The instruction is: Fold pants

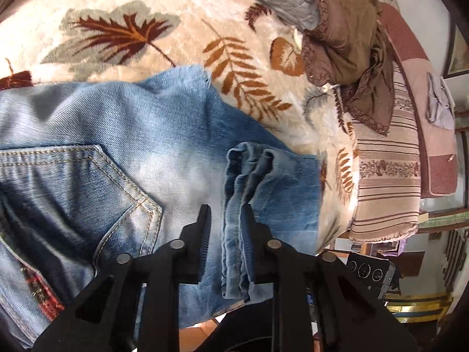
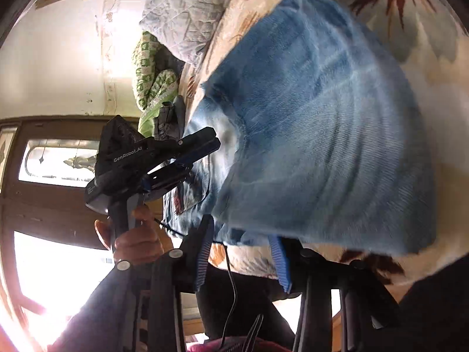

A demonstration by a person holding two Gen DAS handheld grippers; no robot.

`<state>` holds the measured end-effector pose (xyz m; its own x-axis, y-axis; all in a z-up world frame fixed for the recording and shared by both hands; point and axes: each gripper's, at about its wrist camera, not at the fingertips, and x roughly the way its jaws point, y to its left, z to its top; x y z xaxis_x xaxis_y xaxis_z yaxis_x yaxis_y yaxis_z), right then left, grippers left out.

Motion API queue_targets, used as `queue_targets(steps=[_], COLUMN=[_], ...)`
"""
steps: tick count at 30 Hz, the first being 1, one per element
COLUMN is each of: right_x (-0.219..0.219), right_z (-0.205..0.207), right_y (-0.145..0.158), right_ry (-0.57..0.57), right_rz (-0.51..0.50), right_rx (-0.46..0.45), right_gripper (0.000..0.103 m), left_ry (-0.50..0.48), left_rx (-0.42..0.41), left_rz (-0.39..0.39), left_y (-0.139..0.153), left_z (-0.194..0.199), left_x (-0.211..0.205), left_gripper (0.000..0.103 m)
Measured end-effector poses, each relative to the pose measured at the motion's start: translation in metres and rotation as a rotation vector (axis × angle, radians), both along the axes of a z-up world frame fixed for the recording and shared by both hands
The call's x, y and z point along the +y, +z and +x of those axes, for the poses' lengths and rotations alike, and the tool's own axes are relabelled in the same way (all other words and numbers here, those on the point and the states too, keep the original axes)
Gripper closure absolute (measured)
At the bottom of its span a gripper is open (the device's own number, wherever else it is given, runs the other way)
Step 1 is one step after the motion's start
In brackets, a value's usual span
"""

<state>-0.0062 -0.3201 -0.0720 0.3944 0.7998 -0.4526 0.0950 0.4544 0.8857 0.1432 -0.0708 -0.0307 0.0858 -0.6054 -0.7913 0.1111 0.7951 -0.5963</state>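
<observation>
Light blue jeans (image 1: 123, 135) lie on a cream bed blanket with leaf prints (image 1: 181, 14). In the left wrist view a back pocket (image 1: 88, 182) faces up at the left. My left gripper (image 1: 225, 214) is shut on the bunched hem of a pant leg (image 1: 237, 205) over the jeans near the bed edge. In the right wrist view a folded pant leg (image 2: 322, 123) covers the blanket (image 2: 439, 94). My right gripper (image 2: 240, 234) is open at its near edge, its blue pads (image 2: 278, 261) apart, holding nothing. The left gripper also shows in the right wrist view (image 2: 202, 143), held by a hand.
A brown garment pile (image 1: 348, 44) lies at the far right of the bed. A striped cover (image 1: 384, 182) hangs at the bed edge. A grey quilted pillow (image 2: 187, 8) and a green patterned cloth (image 2: 152, 73) lie at the far end. A wooden door with glass (image 2: 52, 164) stands behind.
</observation>
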Motion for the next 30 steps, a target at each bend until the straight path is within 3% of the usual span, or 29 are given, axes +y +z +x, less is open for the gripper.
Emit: queue_targets(steps=[2,3,4,5,7,8,10,12,13,15,16,17,19,21,26,28,30], right_x=[-0.017,-0.030,-0.045,-0.059,-0.081,-0.085,-0.086,-0.077,-0.072,-0.056,-0.047,-0.044,-0.043,-0.048,-0.056,-0.049,-0.037], right_z=[-0.013,-0.016,-0.017,-0.014,0.003,0.017,0.041,0.068,0.076,0.093,0.102,0.104,0.099,0.087,0.032,0.015,0.010], right_y=[0.026,0.041,0.056,0.066,0.073,0.072,0.068,0.062,0.052,0.033,0.018,0.008,0.015,0.026,0.047,0.045,0.032], right_ry=[0.011,-0.027,-0.084,-0.147,-0.247,-0.256,-0.255,-0.236,-0.222,-0.165,-0.121,-0.110,-0.097,-0.092,-0.054,-0.016,0.027], right_rz=[-0.009,-0.045,-0.091,-0.149,-0.293,-0.321,-0.342,-0.398,-0.421,-0.554,-0.624,-0.650,-0.683,-0.652,-0.537,-0.529,-0.587], right_rx=[-0.079,-0.124,-0.170,-0.211,-0.197,-0.183,-0.207,-0.202,-0.194,-0.167,-0.124,-0.122,-0.158,-0.174,-0.196,-0.197,-0.144], right_gripper=[0.059,0.055,0.042,0.034,0.034,0.039,0.074,0.086,0.087,0.090,0.095,0.096,0.095,0.088,0.087,0.087,0.087], left_ry=[0.014,0.017,0.004,-0.014,-0.039,-0.052,-0.064,-0.067,-0.061,-0.065,-0.067,-0.081,-0.116,-0.128,-0.150,-0.172,-0.192], left_rx=[-0.044,-0.065,-0.079,-0.083,-0.075,-0.077,-0.107,-0.123,-0.115,-0.098,-0.136,-0.168,-0.179,-0.156,-0.172,-0.167,-0.143], left_rz=[-0.023,-0.031,-0.037,-0.036,-0.016,0.011,0.095,0.185,0.225,0.315,0.339,0.369,0.399,0.370,0.291,0.305,0.330], left_y=[0.013,0.018,0.021,0.022,0.019,0.017,0.012,0.001,-0.010,-0.032,-0.032,-0.027,-0.023,-0.018,0.003,-0.005,-0.023], left_z=[-0.005,-0.006,-0.005,-0.003,0.000,0.002,0.005,0.008,0.009,0.014,0.012,0.009,0.003,-0.006,-0.055,-0.072,-0.080], left_x=[0.001,-0.003,-0.010,-0.022,-0.045,-0.056,-0.072,-0.083,-0.087,-0.094,-0.097,-0.102,-0.105,-0.097,-0.080,-0.082,-0.086], left_gripper=[0.041,0.037,0.036,0.036,0.036,0.036,0.036,0.036,0.037,0.046,0.046,0.045,0.045,0.046,0.045,0.044,0.045])
